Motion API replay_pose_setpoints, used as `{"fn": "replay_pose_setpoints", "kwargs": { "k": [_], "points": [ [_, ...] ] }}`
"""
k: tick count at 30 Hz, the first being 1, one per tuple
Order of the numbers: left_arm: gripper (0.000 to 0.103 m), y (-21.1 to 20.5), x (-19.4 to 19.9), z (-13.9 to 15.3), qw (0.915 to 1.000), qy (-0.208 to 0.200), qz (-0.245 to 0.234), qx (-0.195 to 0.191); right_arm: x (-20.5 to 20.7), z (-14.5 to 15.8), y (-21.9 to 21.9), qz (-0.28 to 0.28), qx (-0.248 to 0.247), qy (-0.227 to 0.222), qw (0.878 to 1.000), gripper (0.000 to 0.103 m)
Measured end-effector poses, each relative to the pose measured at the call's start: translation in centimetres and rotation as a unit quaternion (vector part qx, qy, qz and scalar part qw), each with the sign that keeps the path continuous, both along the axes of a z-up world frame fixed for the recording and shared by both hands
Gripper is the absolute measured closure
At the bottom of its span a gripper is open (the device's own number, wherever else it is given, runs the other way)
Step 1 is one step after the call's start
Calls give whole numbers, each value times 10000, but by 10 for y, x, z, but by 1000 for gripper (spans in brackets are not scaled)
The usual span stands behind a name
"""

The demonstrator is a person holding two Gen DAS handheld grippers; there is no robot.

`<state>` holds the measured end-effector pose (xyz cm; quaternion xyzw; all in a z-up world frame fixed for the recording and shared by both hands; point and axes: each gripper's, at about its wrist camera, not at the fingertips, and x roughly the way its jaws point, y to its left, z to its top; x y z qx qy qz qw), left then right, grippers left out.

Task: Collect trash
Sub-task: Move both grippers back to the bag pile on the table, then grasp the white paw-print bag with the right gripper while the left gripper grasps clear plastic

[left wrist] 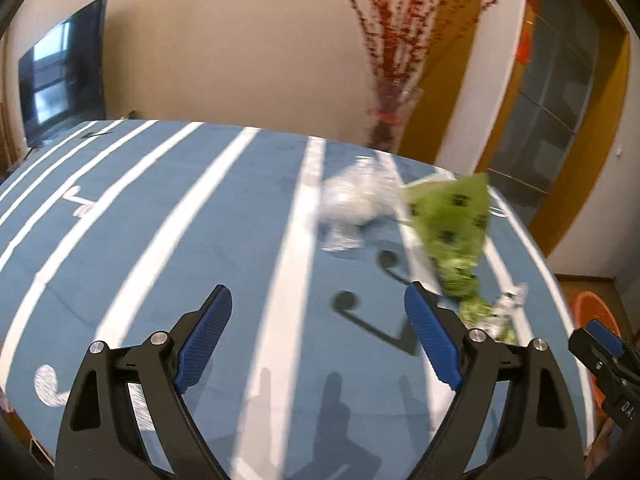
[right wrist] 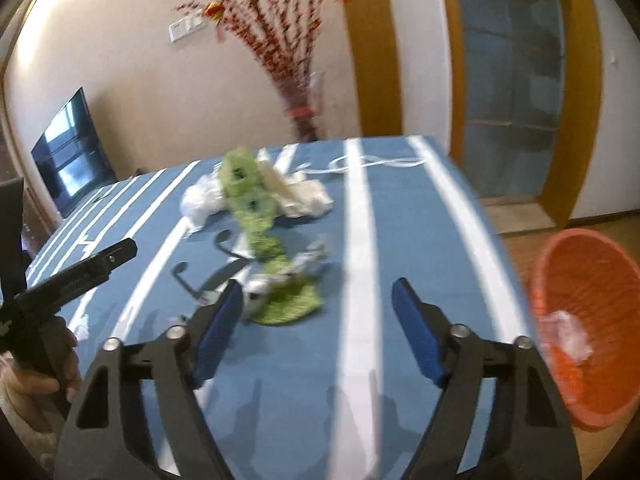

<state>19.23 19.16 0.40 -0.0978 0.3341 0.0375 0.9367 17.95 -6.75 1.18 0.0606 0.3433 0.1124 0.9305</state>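
Blue cloth with white stripes covers the table (right wrist: 420, 208), and the trash lies on its middle and far part. Going from left to right in the right wrist view: the left tool (left wrist: 318, 344) comes in from the left edge, its fingers spread wide and holding nothing. Next is a crumpled white bag (right wrist: 202, 200), then a long green wrapper (right wrist: 250, 200) that runs toward the camera. Behind it lie white foam pieces (right wrist: 300, 196), and near its close end a small crumpled foil (right wrist: 310, 258) rests just beside it. The right tool (right wrist: 318, 330) is also spread and empty, and hovers above the table with the wrapper's near end just beside its left finger. On the far right, off the table edge and lower, stands the orange bin (right wrist: 608, 396), with one pale scrap (right wrist: 568, 334) already inside.

Both views are blurred, so I judge that the tools are moving fast. For a good pick, I would slow the right tool, lower it over the wrapper's near end, and shut it only when both pads stand around the bunched part. The wrapper seems light and long, so it may drag the foil along; lift it high before swinging to the bin.
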Motion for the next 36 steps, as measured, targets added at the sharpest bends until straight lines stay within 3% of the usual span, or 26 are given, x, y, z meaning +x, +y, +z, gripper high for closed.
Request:
{"fn": "replay_pose_setpoints", "kwargs": {
  "k": [3,8,12,15,21,26,35,36],
  "points": [
    [16,13,2,-3,9999,28,101,3,15,-4,23,134,92,211,9996,43],
    [16,23,11,-7,9999,90,102,-36,35,-25,54,196,-231,576,9979,58],
    [14,22,27,-12,9998,180,13,-118,42,-43,54,160,-248,918,9953,76],
    [12,17,42,-13,9996,210,-55,-193,38,-45,53,202,-287,872,9956,85],
    [11,5,79,-13,9996,182,-116,-176,30,-46,44,155,-492,738,9959,90],
    [10,-5,111,-14,9995,237,-171,-90,27,-46,24,24,-388,714,9967,90],
    [11,-17,161,-41,9970,712,-290,42,27,-47,0,-103,-329,774,9964,90],
    [15,-17,163,-43,9967,743,-332,39,27,-48,-1,-104,-327,777,9964,90]
  ]
}}
